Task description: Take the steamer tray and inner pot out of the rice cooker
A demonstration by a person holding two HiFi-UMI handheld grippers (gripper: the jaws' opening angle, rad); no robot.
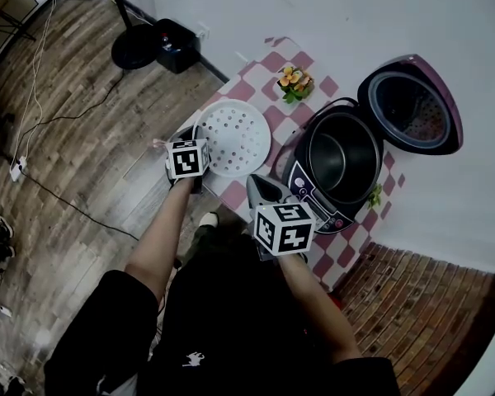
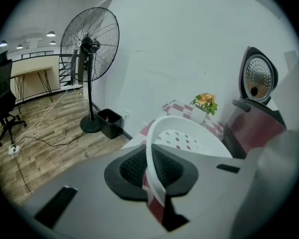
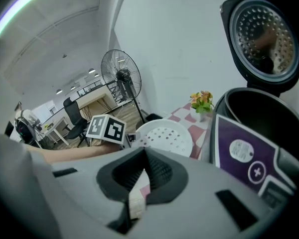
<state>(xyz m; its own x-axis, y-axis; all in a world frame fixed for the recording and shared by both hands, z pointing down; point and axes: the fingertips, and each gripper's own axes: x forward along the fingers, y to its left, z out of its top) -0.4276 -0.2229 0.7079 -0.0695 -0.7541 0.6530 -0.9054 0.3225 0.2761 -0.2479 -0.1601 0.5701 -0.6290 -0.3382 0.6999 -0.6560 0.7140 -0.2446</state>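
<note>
White steamer tray (image 1: 233, 137) rim is pinched by left gripper (image 2: 152, 171); lower it flat on the worktop (image 1: 262, 63) before releasing. Right gripper (image 3: 139, 180) pressed together, empty.

One steamer tray (image 1: 233, 137), one rice cooker (image 1: 313, 201)
</note>
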